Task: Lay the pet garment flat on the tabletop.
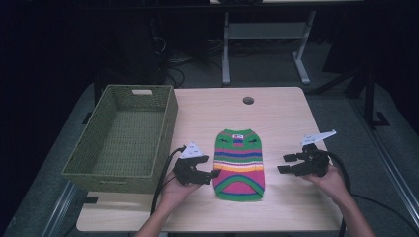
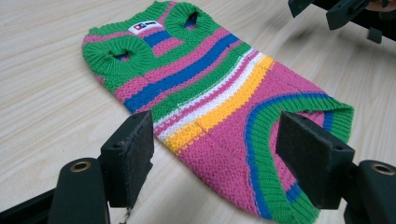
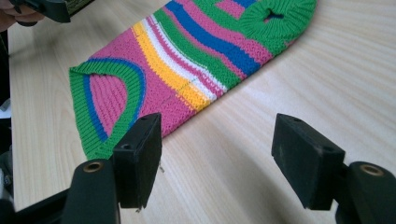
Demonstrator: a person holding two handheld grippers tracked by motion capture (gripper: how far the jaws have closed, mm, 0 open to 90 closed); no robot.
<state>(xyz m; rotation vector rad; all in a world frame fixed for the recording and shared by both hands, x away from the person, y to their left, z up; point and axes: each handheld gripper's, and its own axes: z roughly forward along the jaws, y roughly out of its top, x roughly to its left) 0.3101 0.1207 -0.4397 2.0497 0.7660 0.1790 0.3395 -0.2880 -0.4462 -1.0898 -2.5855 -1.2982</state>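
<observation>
A small knitted sweater [image 1: 239, 163] with pink, green, blue, yellow and white stripes lies flat on the wooden table [image 1: 281, 113], neck end away from me. My left gripper [image 1: 215, 174] sits just left of its lower half, jaws open and empty. In the left gripper view the left gripper [image 2: 217, 140] looks over the sweater [image 2: 210, 93], whose hem edge lies between the pads without touching them. My right gripper [image 1: 282, 164] hovers to the right of the sweater, open. The right gripper view has the right gripper [image 3: 217, 137] over bare wood beside the sweater [image 3: 187, 60].
A green woven basket [image 1: 121, 177] with nothing in it stands on the table's left side, close to my left hand. A round cable hole [image 1: 248, 100] sits near the far edge. Beyond the table are desk legs and cables on a grey floor.
</observation>
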